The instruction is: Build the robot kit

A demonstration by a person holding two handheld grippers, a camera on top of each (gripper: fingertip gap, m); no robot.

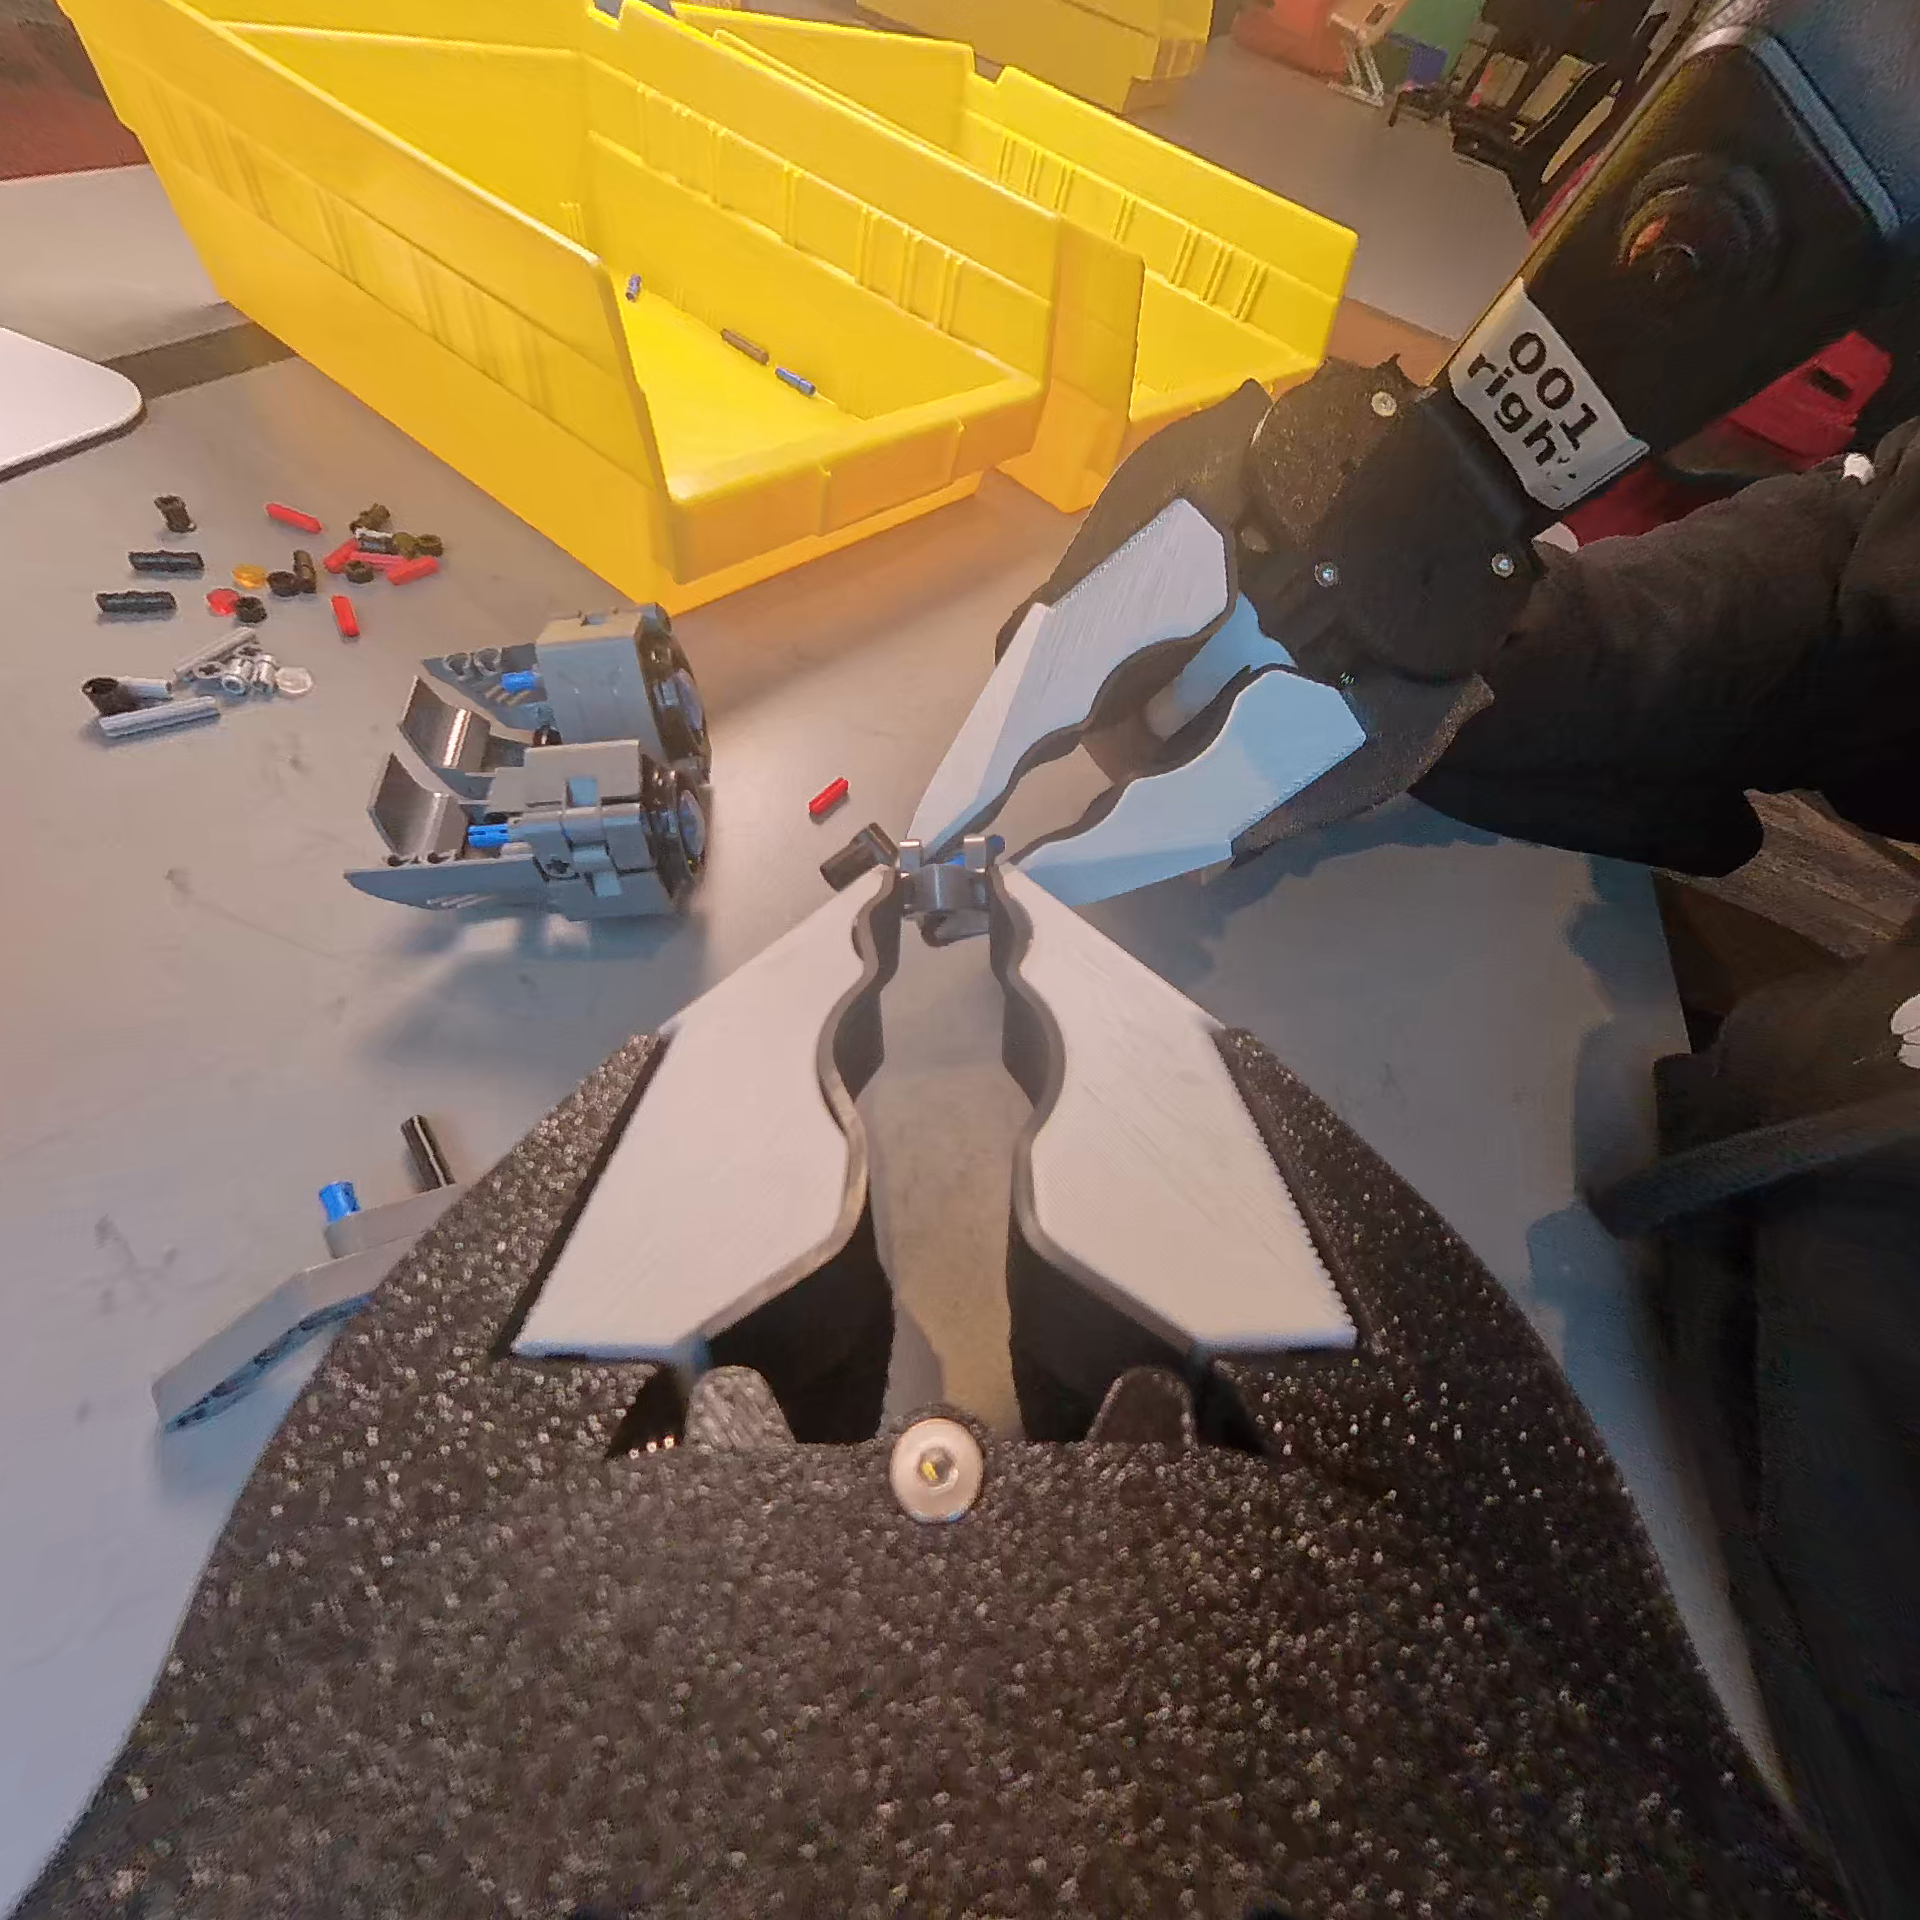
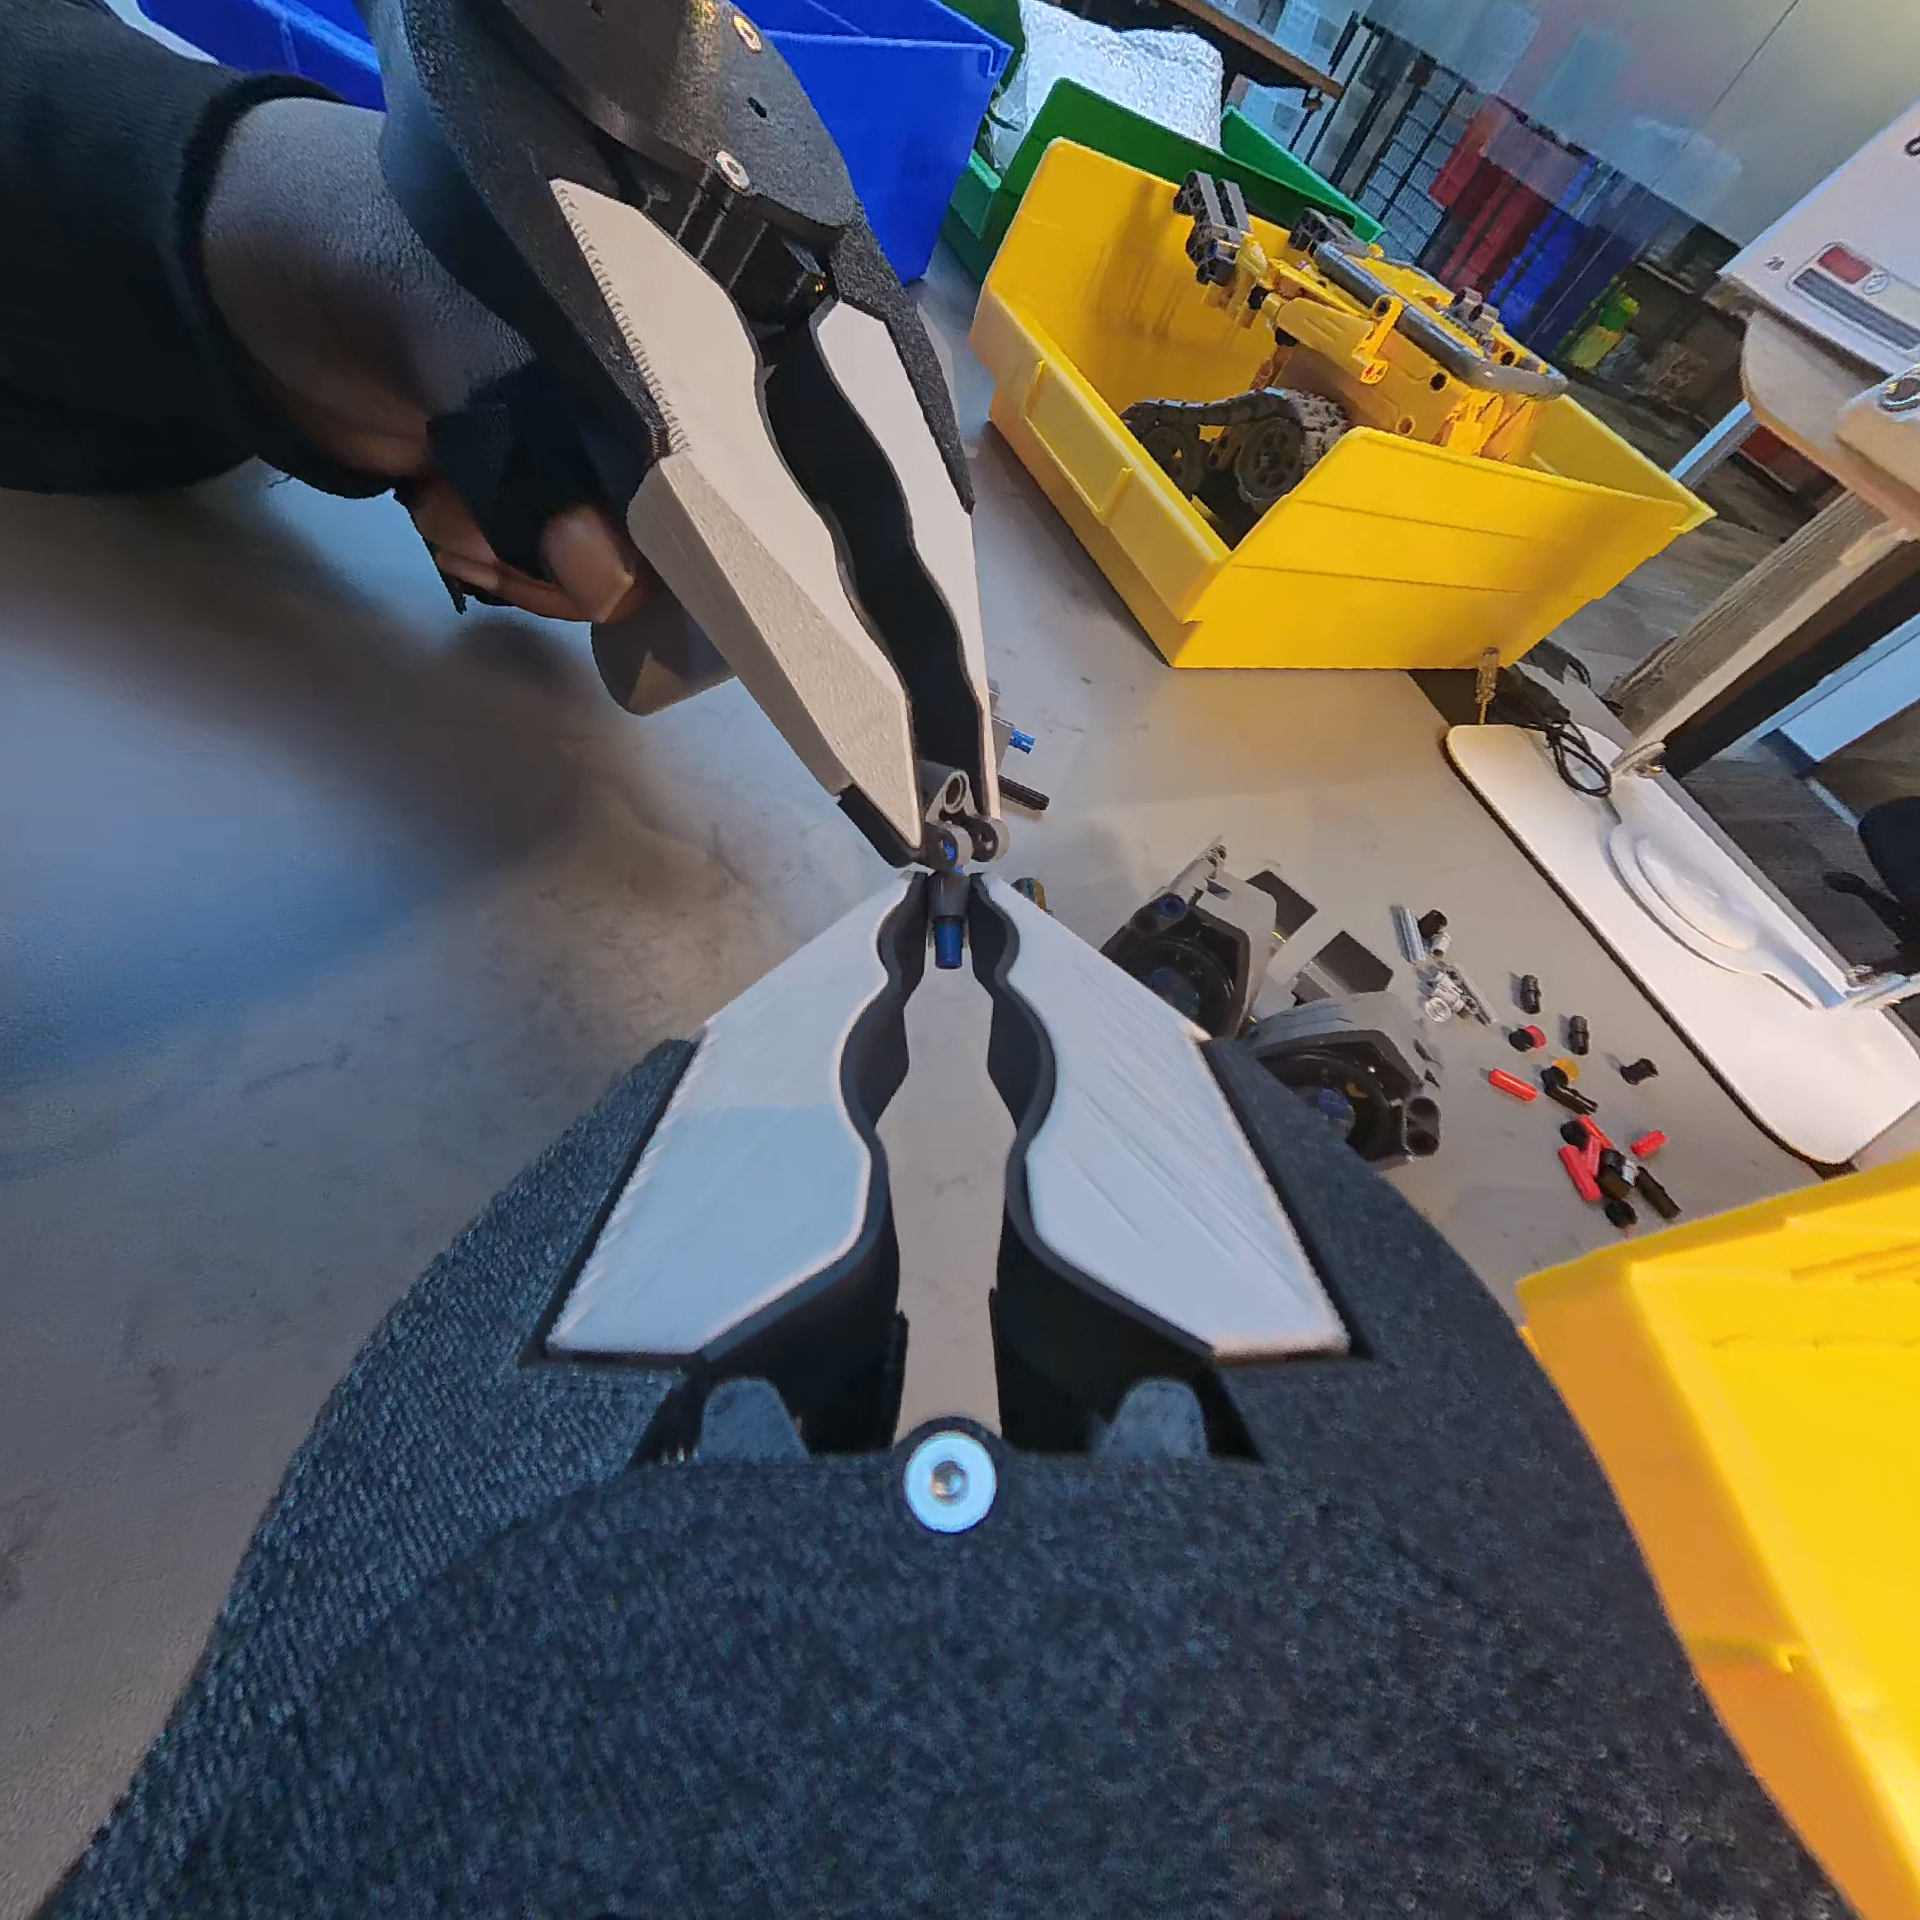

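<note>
The left gripper [image 1: 940, 883] has matt grey ridged plastic fingers [image 1: 727, 1164] in a rough, speckled black body; the bins [image 1: 831, 488] are glossy yellow plastic; the table [image 1: 260, 987] is smooth, scuffed grey; the sleeve [image 1: 1662, 675] is black cloth.

This looks like a workshop or robotics lab — a grey worktable [image 1: 1299, 935] carries rows of yellow plastic parts bins [image 1: 727, 312], with blue bins [image 2: 883, 114] and green bins [image 2: 1132, 135] behind. Loose toy-brick pins and connectors [image 1: 260, 603] lie scattered beside a half-built grey brick assembly [image 1: 561, 769], and one yellow bin [image 2: 1351, 561] holds a yellow tracked brick vehicle [image 2: 1340, 343]. Farther back stand coloured storage racks [image 2: 1538, 208] — blurred, contents unclear.
</note>
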